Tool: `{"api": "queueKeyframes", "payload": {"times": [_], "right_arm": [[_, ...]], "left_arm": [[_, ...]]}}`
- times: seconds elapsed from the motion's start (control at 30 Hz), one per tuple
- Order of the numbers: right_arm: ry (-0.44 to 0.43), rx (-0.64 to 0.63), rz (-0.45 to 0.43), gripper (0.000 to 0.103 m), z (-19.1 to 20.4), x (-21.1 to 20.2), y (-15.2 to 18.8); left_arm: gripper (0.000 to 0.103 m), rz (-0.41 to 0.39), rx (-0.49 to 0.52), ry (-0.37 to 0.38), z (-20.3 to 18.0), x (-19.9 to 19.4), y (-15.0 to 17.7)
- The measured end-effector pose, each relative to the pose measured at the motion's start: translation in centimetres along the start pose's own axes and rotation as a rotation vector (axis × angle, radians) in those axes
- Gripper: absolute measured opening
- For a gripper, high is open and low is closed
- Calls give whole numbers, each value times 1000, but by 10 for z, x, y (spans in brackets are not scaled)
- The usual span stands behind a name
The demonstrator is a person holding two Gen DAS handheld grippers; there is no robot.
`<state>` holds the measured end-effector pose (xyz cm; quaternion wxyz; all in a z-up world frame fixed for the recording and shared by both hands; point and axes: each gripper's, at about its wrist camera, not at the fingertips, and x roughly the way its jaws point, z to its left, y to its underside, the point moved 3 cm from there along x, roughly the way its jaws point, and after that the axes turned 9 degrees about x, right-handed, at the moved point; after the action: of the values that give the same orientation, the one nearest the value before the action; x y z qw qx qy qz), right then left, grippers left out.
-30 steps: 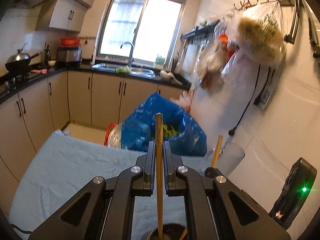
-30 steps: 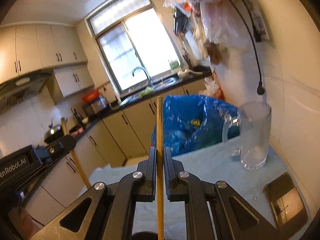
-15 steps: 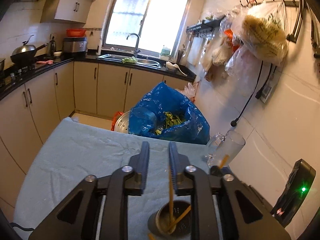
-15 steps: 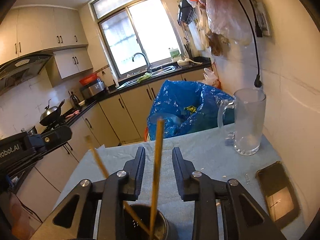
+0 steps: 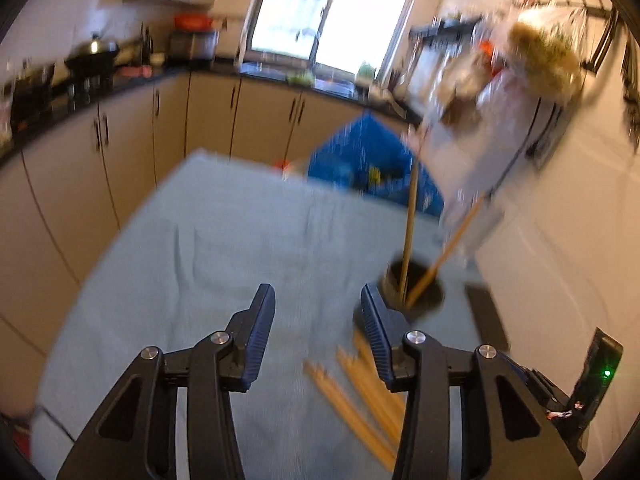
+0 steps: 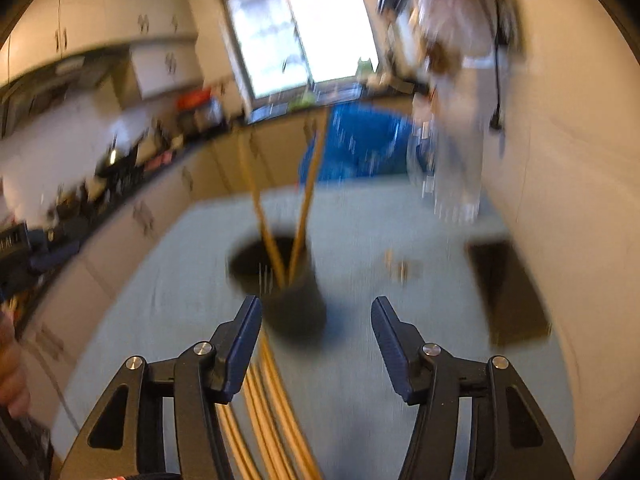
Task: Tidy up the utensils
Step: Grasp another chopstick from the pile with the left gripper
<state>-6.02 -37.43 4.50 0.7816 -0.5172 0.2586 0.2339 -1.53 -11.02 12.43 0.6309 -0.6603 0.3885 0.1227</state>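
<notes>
Grey cloth [image 5: 224, 240], chopstick holder [image 6: 294, 300] just beyond spread, empty jaws.

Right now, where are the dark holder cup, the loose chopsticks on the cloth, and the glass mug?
Holder cup [image 6: 294, 304]: right wrist view, on its dark outer wall.
Loose chopsticks [image 5: 352, 400]: left wrist view, mid-length on one stick.
Glass mug [image 6: 452, 168]: right wrist view, on its blurred clear side.

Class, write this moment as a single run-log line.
left tongs: open, empty | right tongs: open, empty | dark round utensil cup: two wooden chopsticks inside | loose wooden chopsticks: on cloth
</notes>
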Motion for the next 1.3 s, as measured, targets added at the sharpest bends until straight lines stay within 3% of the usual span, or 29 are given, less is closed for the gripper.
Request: {"api": "queueKeyframes", "payload": {"times": [0.1, 0.37, 0.6, 0.77, 0.9, 0.97, 1.07, 1.17, 1.3], "right_arm": [[6, -23, 110, 61, -12, 13, 37], [65, -96, 167, 42, -21, 17, 81], [45, -108, 206, 17, -9, 12, 94], [45, -95, 199, 18, -8, 13, 98], [48, -30, 191, 18, -20, 11, 93], [51, -9, 188, 18, -25, 9, 93], [29, 50, 208, 17, -32, 7, 92], [-26, 121, 263, 17, -36, 5, 95], [-100, 115, 325, 17, -26, 0, 105]], "left_arm": [[43, 112, -17, 17, -2, 23, 43], [43, 280, 59, 23, -35, 66, 111], [42, 287, 169, -39, -62, 80, 125], [39, 281, 190, -46, -68, 81, 122], [36, 285, 274, -120, -83, 91, 120], [24, 270, 312, -126, -90, 94, 120], [16, 271, 375, -134, -97, 93, 122], [13, 281, 417, -121, -87, 85, 127], [11, 309, 430, -89, -57, 68, 133]]}}
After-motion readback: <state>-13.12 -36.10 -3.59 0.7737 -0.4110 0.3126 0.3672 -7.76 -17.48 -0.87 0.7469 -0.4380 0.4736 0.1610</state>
